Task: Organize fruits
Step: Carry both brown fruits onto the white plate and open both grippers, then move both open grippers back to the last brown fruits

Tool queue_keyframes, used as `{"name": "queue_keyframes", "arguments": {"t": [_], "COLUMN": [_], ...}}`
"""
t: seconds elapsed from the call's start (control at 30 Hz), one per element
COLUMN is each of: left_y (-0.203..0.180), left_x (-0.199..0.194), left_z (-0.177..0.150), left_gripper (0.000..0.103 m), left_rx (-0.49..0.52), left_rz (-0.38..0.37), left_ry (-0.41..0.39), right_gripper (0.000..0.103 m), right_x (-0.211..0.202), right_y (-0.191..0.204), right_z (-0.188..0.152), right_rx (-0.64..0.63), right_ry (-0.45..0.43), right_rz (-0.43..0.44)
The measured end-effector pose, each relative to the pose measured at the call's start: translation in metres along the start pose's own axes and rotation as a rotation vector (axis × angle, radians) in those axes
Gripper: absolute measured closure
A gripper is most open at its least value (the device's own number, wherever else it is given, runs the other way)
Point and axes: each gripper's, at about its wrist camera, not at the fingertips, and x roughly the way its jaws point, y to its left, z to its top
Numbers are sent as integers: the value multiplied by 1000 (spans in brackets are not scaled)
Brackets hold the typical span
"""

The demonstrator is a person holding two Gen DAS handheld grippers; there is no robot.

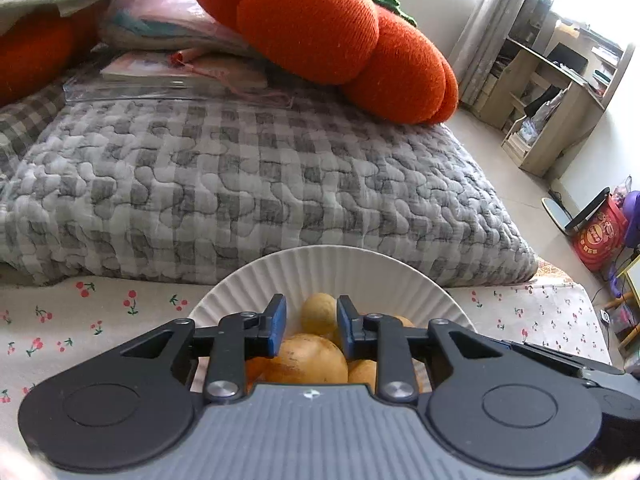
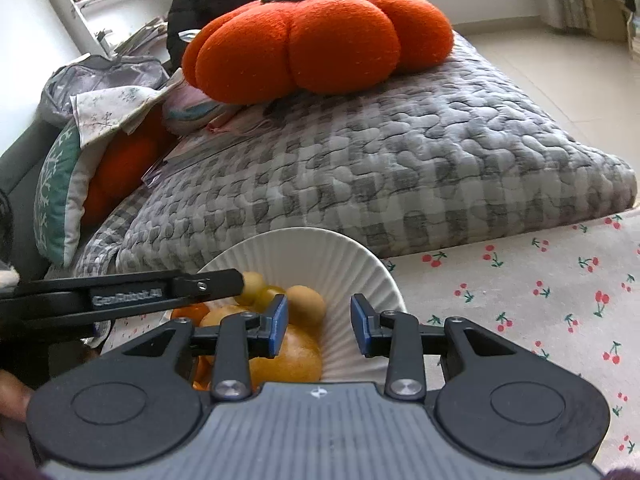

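A white ribbed plate [image 1: 340, 268] sits on the cherry-print cloth and holds several yellow and orange fruits. My left gripper [image 1: 312, 328] is open above the plate, with a small yellow fruit [image 1: 318, 312] and a larger orange fruit [image 1: 308, 360] showing between its blue pads; it grips nothing. In the right wrist view the plate [image 2: 320, 252] holds the same fruits, among them a large orange one [image 2: 296, 356] and a small yellow one [image 2: 306, 304]. My right gripper [image 2: 319, 328] is open and empty over the plate's right side. The left gripper's finger [image 2: 216, 282] reaches in from the left over the fruits.
A grey checked quilt [image 1: 240, 184] lies folded just behind the plate. An orange pumpkin cushion [image 2: 320, 40] rests on it, with books and bags at the back left. The cherry-print cloth [image 2: 540, 300] stretches to the right. A wooden shelf [image 1: 560, 100] stands across the floor.
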Motion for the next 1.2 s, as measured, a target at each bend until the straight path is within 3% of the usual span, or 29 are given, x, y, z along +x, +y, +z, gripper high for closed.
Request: {"name": "queue_keyframes", "arguments": {"t": [0.27, 0.43, 0.9, 1.2], "left_y": [0, 1, 6, 21], "left_x": [-22, -47, -127, -155], "left_z": [-7, -11, -42, -87], "left_gripper": [82, 80, 80, 62], "left_rx": [6, -28, 10, -4], "left_rz": [19, -11, 125, 194], "left_ry": [-14, -37, -85, -71], "right_gripper": [68, 66, 59, 50], "right_x": [-8, -16, -71, -104], "right_y": [3, 13, 76, 91], "right_z": [2, 1, -17, -58], "right_rx": [31, 25, -132, -184], "right_ry": [-10, -5, -16, 27], "right_rz": [10, 2, -38, -79]}}
